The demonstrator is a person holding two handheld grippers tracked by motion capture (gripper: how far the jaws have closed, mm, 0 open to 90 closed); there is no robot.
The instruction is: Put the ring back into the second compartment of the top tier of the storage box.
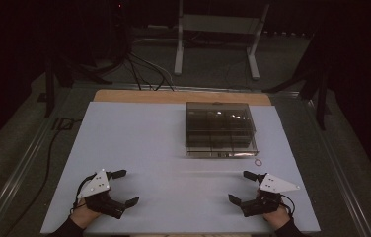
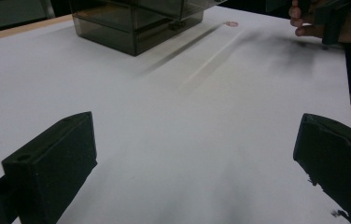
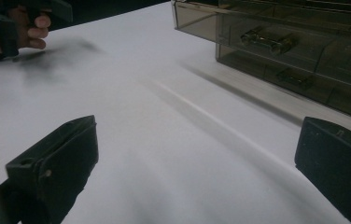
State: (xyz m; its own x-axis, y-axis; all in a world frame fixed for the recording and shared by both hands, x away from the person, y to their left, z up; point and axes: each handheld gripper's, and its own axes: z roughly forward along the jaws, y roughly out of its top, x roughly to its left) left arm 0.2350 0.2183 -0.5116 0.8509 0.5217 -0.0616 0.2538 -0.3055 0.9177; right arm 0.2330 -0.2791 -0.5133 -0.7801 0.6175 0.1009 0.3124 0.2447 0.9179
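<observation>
Left hand-held gripper and right hand-held gripper: jaws wide apart, empty, parked low near 7 and 5 o'clock, ready to reach. Drawer box at 1 o'clock on surface; rubber band just beside its front.

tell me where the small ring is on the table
In the high view the small ring lies on the white table, right of centre, just in front of the drawer box's right corner.

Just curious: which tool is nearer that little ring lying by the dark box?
The right tool. It sits just below the ring; the left tool is far across the table.
</observation>
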